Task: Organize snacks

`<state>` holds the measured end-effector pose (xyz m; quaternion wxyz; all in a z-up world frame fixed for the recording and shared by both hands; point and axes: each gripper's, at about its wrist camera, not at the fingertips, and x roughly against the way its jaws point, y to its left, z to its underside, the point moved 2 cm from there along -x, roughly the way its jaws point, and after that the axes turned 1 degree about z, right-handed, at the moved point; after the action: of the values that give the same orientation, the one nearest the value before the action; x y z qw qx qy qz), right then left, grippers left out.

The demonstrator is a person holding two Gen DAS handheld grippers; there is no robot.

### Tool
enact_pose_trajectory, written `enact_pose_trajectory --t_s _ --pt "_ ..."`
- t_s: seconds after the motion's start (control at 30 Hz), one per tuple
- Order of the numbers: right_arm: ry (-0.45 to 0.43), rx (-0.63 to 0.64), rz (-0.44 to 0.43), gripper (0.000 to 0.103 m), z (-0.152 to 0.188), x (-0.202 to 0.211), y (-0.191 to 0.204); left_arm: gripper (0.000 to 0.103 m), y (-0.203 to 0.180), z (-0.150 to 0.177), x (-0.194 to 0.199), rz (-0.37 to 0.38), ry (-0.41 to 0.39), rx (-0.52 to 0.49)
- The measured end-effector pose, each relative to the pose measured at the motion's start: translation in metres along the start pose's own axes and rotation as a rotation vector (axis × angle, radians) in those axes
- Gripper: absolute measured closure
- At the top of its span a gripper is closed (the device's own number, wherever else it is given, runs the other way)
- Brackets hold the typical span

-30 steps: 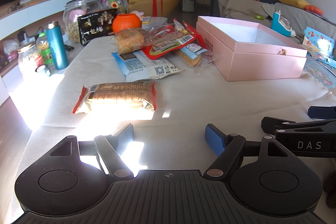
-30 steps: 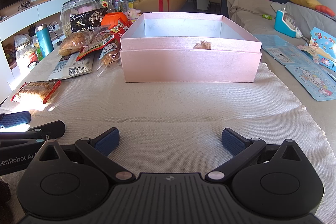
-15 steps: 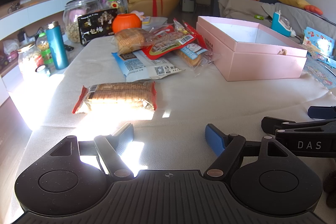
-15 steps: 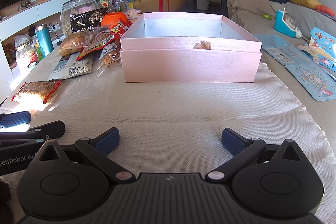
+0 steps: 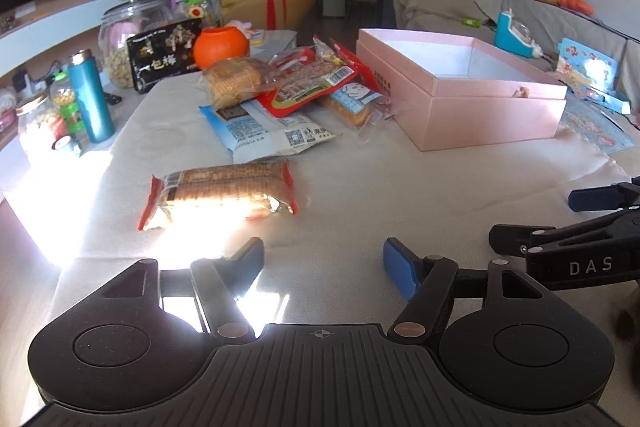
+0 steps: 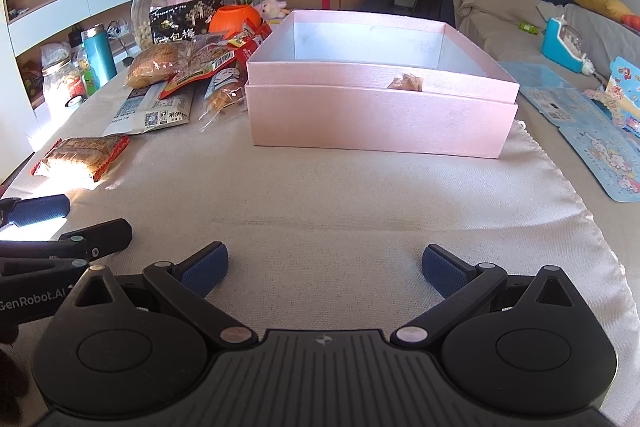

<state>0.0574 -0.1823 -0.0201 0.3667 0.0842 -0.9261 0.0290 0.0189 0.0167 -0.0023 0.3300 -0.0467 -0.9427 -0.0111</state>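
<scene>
A pink open box (image 6: 380, 115) stands on the cloth-covered table, also in the left wrist view (image 5: 480, 115). A red-ended biscuit pack (image 5: 220, 193) lies alone in sunlight ahead of my left gripper (image 5: 324, 263), which is open and empty. Behind it is a pile of snack bags: a blue-white bag (image 5: 264, 131), a red bag (image 5: 312, 83), a round biscuit bag (image 5: 232, 81). My right gripper (image 6: 324, 265) is open and empty, well short of the box. The biscuit pack (image 6: 80, 159) lies to its left.
A glass jar (image 5: 124, 43), a black snack bag (image 5: 168, 55), an orange pumpkin pot (image 5: 220, 45), a blue bottle (image 5: 90, 97) and small jars stand at the table's left and back. Blue cartoon cards (image 6: 600, 143) lie right of the box. A sofa is behind.
</scene>
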Motion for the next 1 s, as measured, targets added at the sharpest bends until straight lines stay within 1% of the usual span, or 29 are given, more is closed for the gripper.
enact_pose_trajectory --t_s 0.07,0.13,0.27,0.33,0.4,0.47,0.53,0.63,0.7,0.8,0.93,1.0 --pt "0.021 0.019 -0.029 0.000 0.000 0.001 -0.002 0.035 0.012 -0.007 0.009 -0.014 -0.014 -0.040" --pt "0.030 0.037 -0.049 0.000 -0.002 0.000 -0.003 0.036 0.025 -0.016 0.011 -0.028 -0.003 -0.089" --pt "0.049 0.044 -0.047 0.000 -0.006 -0.003 -0.001 0.036 0.052 -0.025 0.008 -0.062 0.039 -0.107" --pt "0.032 0.056 -0.055 0.000 -0.006 -0.004 0.001 0.036 0.059 -0.025 0.001 -0.092 0.057 -0.131" --pt "0.019 0.059 -0.063 0.000 -0.006 -0.005 0.002 0.036 0.063 -0.024 -0.009 -0.105 0.070 -0.136" --pt "0.019 0.060 -0.064 0.000 -0.008 -0.006 0.002 0.034 0.067 -0.021 -0.019 -0.085 0.071 -0.123" --pt "0.015 0.061 -0.068 0.000 -0.008 -0.006 0.001 0.034 0.071 -0.019 -0.024 -0.061 0.010 -0.133" --pt "0.009 0.054 -0.079 0.000 -0.008 -0.005 -0.001 0.035 0.078 -0.017 -0.026 -0.041 -0.030 -0.138" --pt "0.006 0.052 -0.080 0.000 -0.008 -0.005 -0.002 0.037 0.081 -0.016 -0.024 -0.023 -0.046 -0.164" --pt "0.006 0.061 -0.070 0.000 -0.008 -0.007 0.001 0.038 0.085 -0.011 -0.021 0.007 -0.070 -0.241" --pt "0.005 0.062 -0.070 0.000 -0.009 -0.007 0.002 0.039 0.098 -0.012 -0.021 0.064 -0.061 -0.208" --pt "0.003 0.057 -0.072 0.000 -0.009 -0.007 0.002 0.039 0.107 -0.013 -0.023 0.102 -0.050 -0.157"
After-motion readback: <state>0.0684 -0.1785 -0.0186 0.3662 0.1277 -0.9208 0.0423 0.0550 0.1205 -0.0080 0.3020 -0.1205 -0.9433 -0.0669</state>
